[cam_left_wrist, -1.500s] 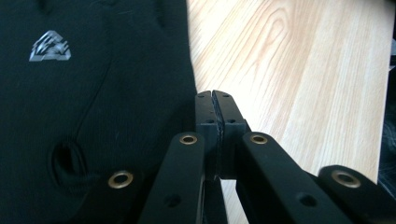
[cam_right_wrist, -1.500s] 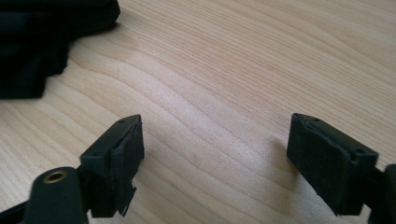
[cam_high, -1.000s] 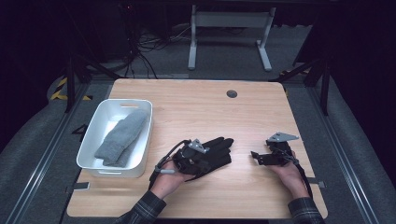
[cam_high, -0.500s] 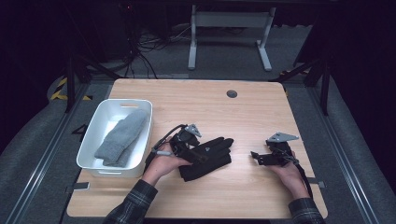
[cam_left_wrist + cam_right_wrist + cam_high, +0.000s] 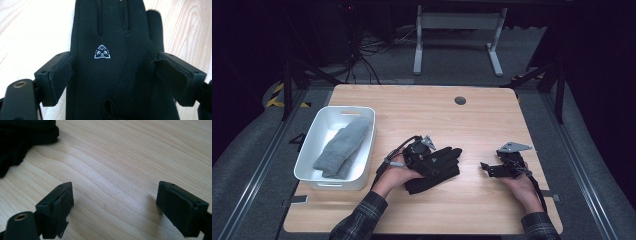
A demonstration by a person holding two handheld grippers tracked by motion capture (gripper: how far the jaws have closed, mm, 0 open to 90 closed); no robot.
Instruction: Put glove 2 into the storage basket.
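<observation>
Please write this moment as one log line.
left gripper: jaws just opened, astride black glove, not gripping | right gripper: open, over bare table | bin: grey sock

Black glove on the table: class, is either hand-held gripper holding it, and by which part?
Neither. The left hand-held gripper has just been opening; the black glove lies between its pads, ungripped. The right hand-held gripper is open over bare table.

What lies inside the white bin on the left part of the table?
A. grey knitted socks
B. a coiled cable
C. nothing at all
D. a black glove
A: in the high view the white bin holds a grey knitted pair of socks, while the black glove lies out on the wooden table by the left hand-held gripper.
</observation>
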